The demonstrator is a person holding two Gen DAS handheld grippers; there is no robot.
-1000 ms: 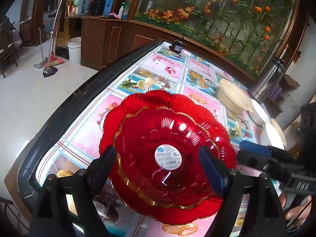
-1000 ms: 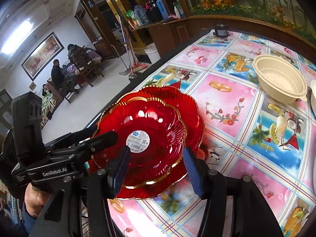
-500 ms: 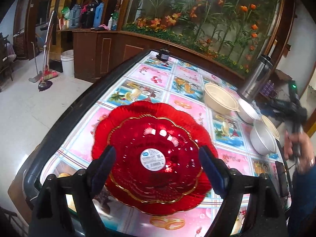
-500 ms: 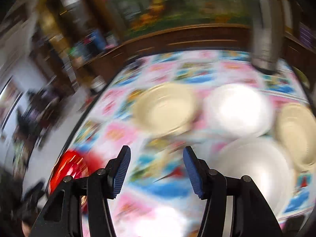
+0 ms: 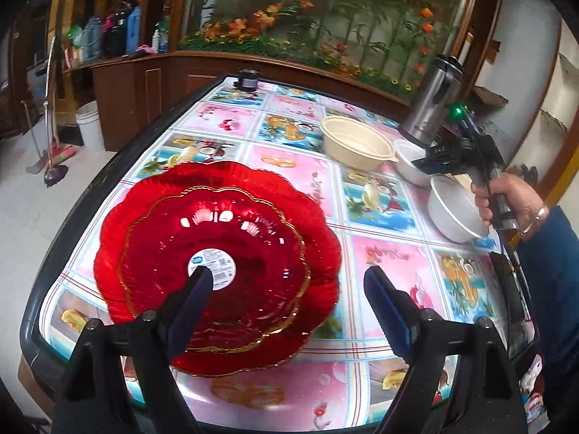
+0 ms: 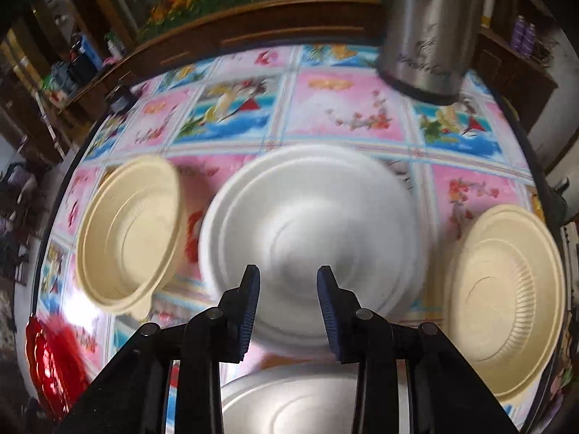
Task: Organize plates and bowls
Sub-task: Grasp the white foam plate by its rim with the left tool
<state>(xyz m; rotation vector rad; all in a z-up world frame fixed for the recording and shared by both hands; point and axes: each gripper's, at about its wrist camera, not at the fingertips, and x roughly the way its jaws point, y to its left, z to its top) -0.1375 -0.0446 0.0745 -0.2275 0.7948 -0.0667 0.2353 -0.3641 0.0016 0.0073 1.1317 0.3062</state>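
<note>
Two red scalloped plates [image 5: 249, 253], the smaller stacked on the larger, lie on the near left of the table. My left gripper [image 5: 289, 282] hovers open, its left finger over the stack and its right finger beside it, holding nothing. My right gripper [image 6: 288, 275] hangs over a white bowl [image 6: 311, 224], jaws closing. The bowl's near rim lies under and between the pads, with no visible press. A second white bowl [image 6: 289, 398] sits nearer. Cream bowls stand left [image 6: 130, 231] and right [image 6: 506, 282]. The red plates [image 6: 54, 361] show at the lower left.
A steel thermos [image 6: 427, 36] stands behind the bowls near the table's far edge. In the left wrist view a hand [image 5: 506, 199] in a blue sleeve holds the right gripper over the white bowls [image 5: 452, 213]. The patterned tablecloth [image 5: 296, 166] covers the table.
The right gripper swung away from the red plates to above the white bowls, and its jaws narrowed. The left gripper drifted right, so the plates now sit under its left finger.
</note>
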